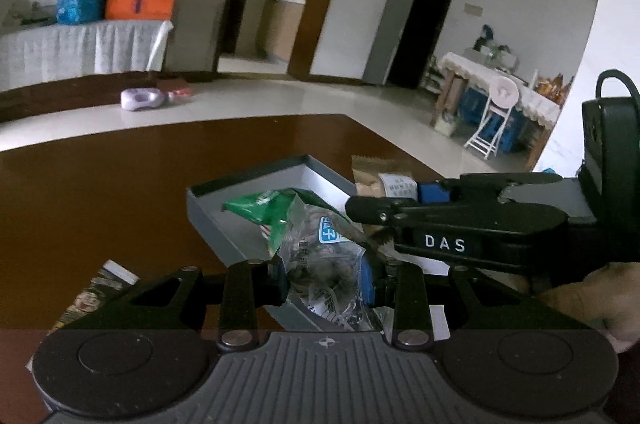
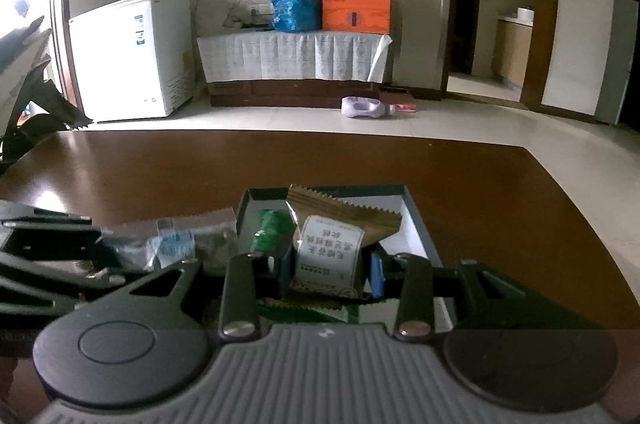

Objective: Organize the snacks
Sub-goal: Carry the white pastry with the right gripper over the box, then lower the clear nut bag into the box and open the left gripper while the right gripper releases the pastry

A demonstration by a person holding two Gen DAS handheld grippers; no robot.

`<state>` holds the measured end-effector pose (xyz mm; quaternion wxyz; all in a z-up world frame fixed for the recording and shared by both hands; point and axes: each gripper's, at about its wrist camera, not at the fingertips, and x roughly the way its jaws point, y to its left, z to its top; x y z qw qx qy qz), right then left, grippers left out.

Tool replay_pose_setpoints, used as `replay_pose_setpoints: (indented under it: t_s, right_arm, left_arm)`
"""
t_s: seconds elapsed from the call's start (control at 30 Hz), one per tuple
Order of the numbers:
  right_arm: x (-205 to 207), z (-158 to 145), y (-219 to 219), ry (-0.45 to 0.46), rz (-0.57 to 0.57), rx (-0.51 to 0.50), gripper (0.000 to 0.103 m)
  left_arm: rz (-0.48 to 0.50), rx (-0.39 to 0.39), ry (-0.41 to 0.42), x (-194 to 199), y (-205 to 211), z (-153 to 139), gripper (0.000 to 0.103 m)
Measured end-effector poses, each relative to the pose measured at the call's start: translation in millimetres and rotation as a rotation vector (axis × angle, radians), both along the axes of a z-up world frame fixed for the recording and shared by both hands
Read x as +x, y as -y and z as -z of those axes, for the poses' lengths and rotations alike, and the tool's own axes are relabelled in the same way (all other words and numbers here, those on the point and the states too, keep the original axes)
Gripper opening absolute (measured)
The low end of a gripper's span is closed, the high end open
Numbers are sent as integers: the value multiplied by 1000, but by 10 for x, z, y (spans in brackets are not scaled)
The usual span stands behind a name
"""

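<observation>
I'm pinching a clear packet (image 1: pixel 326 264) in my left tongs (image 1: pixel 326 282) and a brown packet (image 2: pixel 330 252) in my right tongs (image 2: pixel 331 274), both over the box (image 2: pixel 416 224).

We see a shallow grey box (image 2: pixel 416 224) with a white floor, open-topped, on the brown table. A green snack packet (image 1: pixel 266 207) lies inside it, crumpled. A clear packet (image 1: pixel 324 256) with a blue label and dark contents is held upright over the box's near edge. A tan packet (image 2: pixel 332 240) with zigzag-cut ends and a white printed label is held tilted above the box.
</observation>
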<state>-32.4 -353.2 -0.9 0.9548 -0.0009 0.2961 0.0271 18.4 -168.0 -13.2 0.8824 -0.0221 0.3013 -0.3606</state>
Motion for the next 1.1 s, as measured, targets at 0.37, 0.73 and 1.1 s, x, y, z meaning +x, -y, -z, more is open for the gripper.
replay_pose_setpoints:
  t_s: [0.37, 0.73, 1.1]
  right_arm:
    - [5, 156, 173, -59, 3, -11, 37]
    - [51, 233, 291, -74, 26, -9, 37]
    - [121, 412, 309, -134, 33, -18, 37]
  left_arm:
    - [38, 30, -31, 75, 214, 163, 34]
    - [30, 46, -29, 101, 342, 211, 34]
    - [15, 90, -25, 146, 464, 295, 35]
